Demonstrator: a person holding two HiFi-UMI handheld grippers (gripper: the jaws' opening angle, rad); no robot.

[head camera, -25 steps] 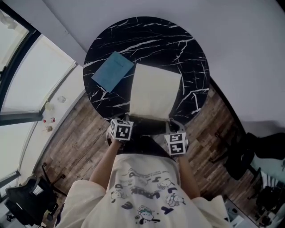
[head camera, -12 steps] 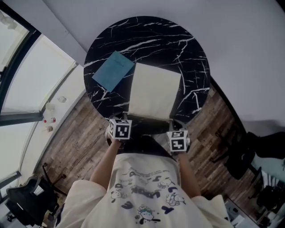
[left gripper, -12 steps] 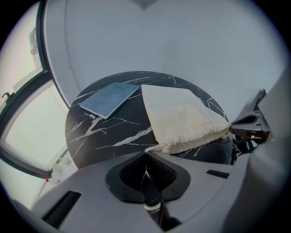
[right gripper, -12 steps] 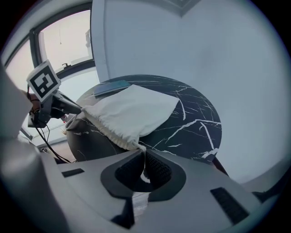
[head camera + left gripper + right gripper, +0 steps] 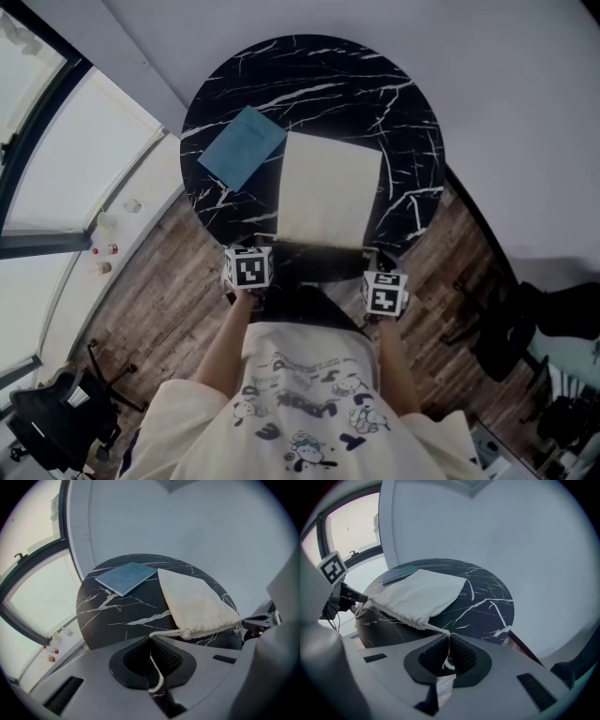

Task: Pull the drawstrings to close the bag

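You are clamping both cords: left gripper point(image 5: 151, 652) jaws closed tight on the white twisted left drawstring point(image 5: 166, 633), right gripper point(image 5: 449, 649) pinching the right drawstring point(image 5: 438, 629) the same way. The cream cloth drawstring bag point(image 5: 328, 192) is lying flat on the round black white-veined marble table point(image 5: 394, 103), mouth at the near edge, just beside a flat blue book point(image 5: 242, 148). Be pulling outward evenly, low and level, so the soft weave is gathering and the bag isn't sliding off the slick top; mouth is looking partly puckered, hard to tell
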